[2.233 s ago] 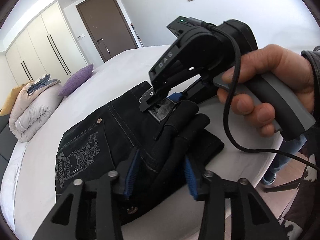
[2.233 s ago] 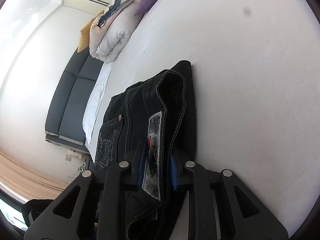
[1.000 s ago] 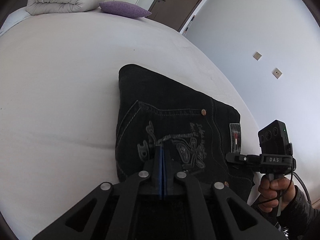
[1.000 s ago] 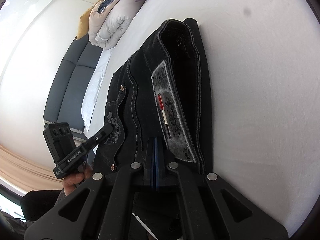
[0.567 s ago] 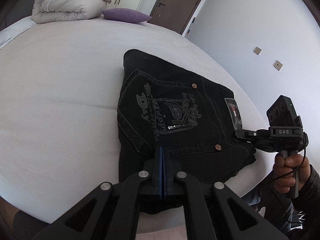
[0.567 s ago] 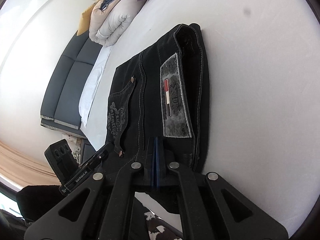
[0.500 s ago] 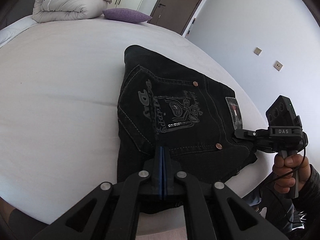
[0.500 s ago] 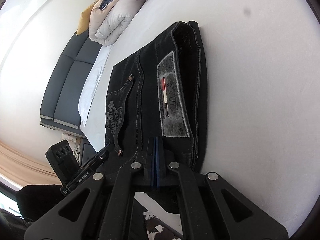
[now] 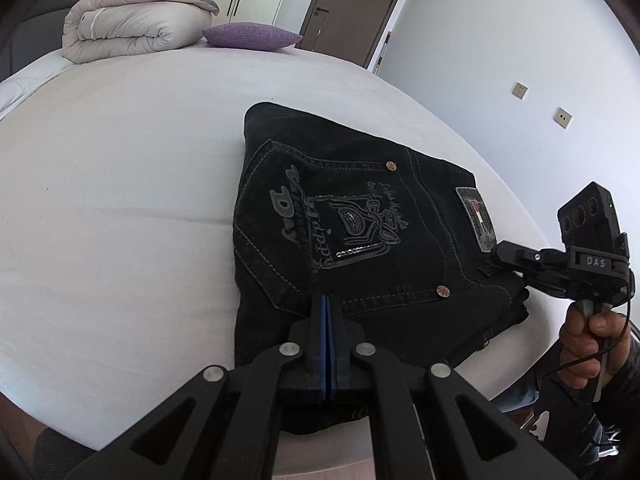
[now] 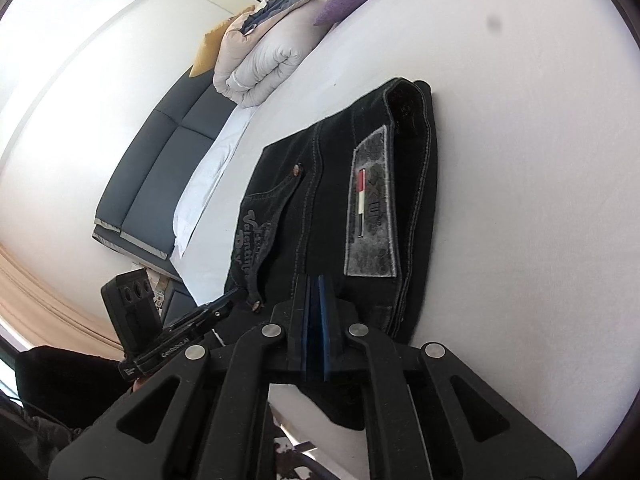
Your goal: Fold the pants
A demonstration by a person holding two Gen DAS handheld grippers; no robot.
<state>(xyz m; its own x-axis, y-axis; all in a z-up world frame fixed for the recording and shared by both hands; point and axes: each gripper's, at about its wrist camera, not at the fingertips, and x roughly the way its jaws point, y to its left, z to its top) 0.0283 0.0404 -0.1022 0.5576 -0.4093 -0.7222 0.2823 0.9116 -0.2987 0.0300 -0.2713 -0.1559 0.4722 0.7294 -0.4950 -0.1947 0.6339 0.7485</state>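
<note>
Black jeans [image 9: 352, 236] lie folded into a compact rectangle on the white bed [image 9: 120, 184], back pocket with grey print facing up. They also show in the right wrist view [image 10: 320, 208], with a grey waistband patch [image 10: 370, 208]. My left gripper [image 9: 326, 304] is shut and empty, just above the near edge of the jeans. My right gripper [image 10: 314, 284] is shut with a slim gap and holds nothing, over the near waistband end. The right gripper shows in the left wrist view [image 9: 500, 250] by the patch. The left gripper shows in the right wrist view [image 10: 224, 304].
A folded duvet [image 9: 132, 28] and a purple pillow [image 9: 252, 36] sit at the far end of the bed. A dark sofa [image 10: 168, 168] stands beside the bed. The bed's near edge [image 9: 320, 456] runs under the jeans. A brown door [image 9: 352, 4] is behind.
Both grippers have let go of the jeans, shut empty and drawn back. The jeans now lie flat as a folded rectangle. In the last half second both views pulled slightly further away.
</note>
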